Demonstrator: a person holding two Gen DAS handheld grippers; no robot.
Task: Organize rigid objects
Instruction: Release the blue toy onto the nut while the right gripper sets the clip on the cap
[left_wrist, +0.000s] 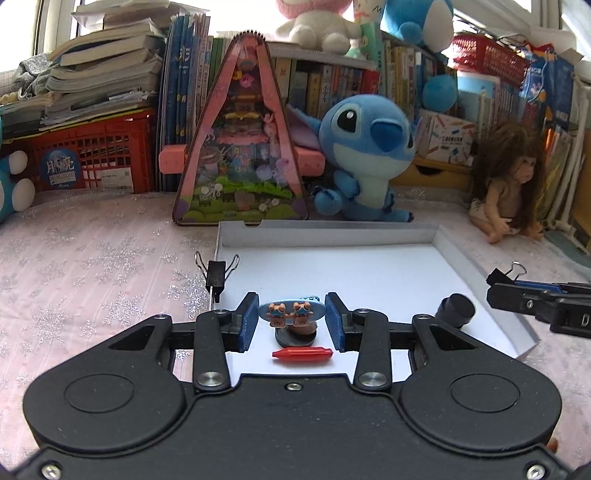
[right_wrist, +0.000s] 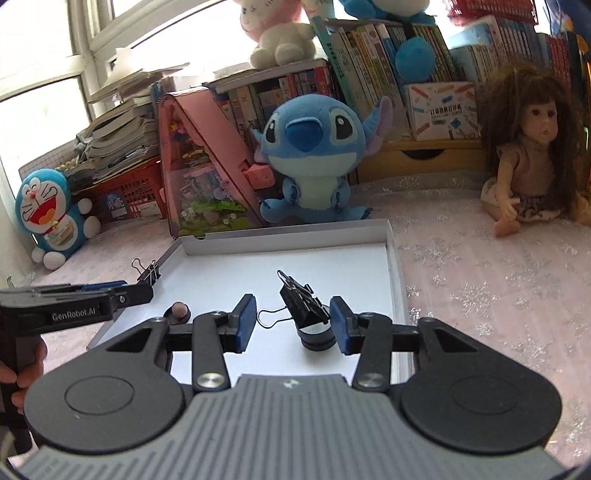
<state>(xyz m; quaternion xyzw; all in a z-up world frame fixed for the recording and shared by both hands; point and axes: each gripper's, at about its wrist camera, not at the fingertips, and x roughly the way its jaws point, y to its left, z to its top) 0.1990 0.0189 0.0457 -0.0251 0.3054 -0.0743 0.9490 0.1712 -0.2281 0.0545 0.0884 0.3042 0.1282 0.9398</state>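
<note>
My left gripper (left_wrist: 291, 322) is shut on a small blue oval charm with two bear figures (left_wrist: 291, 311), held just above the white shallow box (left_wrist: 369, 266). Under it in the box lie a black round base with a brown knob (left_wrist: 297, 332) and a red capsule-shaped piece (left_wrist: 303, 353). My right gripper (right_wrist: 291, 325) is shut on a black binder clip (right_wrist: 304, 302), its wire handle against the left pad. It hangs over a black cylinder (right_wrist: 317, 338) in the box (right_wrist: 332, 266). Another binder clip (left_wrist: 218, 275) sits clamped on the box's left wall.
Behind the box stand a blue plush toy (left_wrist: 365, 147) and a pink triangular toy box (left_wrist: 243, 147). A doll (left_wrist: 509, 184) sits at the right and a red crate (left_wrist: 96, 155) at the left. Books line the back. A hand (right_wrist: 26, 369) holds the left gripper's handle.
</note>
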